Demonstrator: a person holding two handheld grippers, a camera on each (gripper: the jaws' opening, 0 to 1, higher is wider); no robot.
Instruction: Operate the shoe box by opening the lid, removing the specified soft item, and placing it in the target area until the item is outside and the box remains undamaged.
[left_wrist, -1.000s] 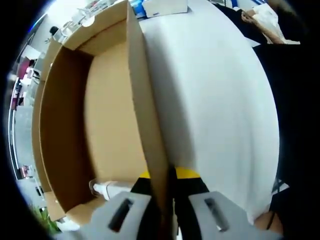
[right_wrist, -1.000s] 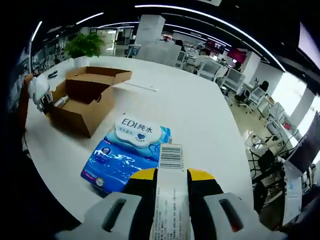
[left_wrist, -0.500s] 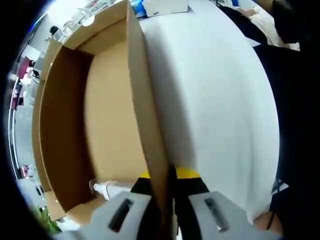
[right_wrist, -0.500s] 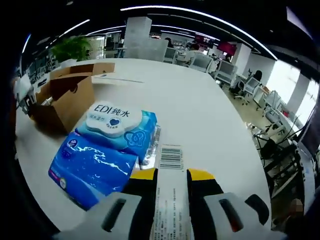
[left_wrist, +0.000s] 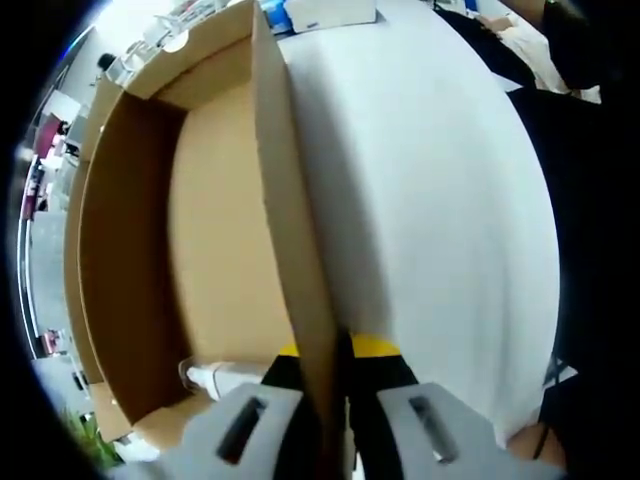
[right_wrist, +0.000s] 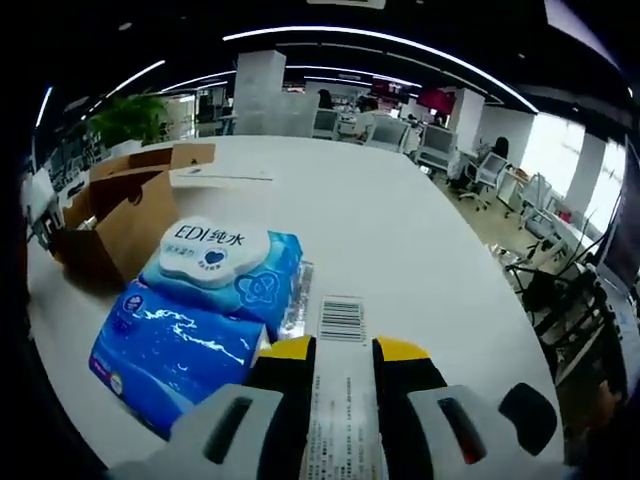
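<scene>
The open cardboard shoe box (left_wrist: 150, 230) shows its bare brown inside in the left gripper view. My left gripper (left_wrist: 325, 352) is shut on the box's side wall (left_wrist: 290, 220), which runs up between the jaws. A small white object (left_wrist: 205, 378) lies in the near corner of the box. In the right gripper view, a blue soft pack of wet wipes (right_wrist: 200, 310) with a white lid lies low over the white table (right_wrist: 400, 240). My right gripper (right_wrist: 342, 352) is shut on the pack's white barcode flap (right_wrist: 342, 320). The shoe box (right_wrist: 125, 215) stands to the left of the pack.
A white and blue carton (left_wrist: 325, 12) sits on the table beyond the box. A person's dark clothing (left_wrist: 590, 200) borders the table edge on the right. Office chairs and desks (right_wrist: 440, 150) and a green plant (right_wrist: 130, 112) stand beyond the far edge.
The right gripper, with the wipes pack, has swung and sunk towards the table, so the shoe box now sits further left and smaller in its view. The left gripper view is unchanged.
</scene>
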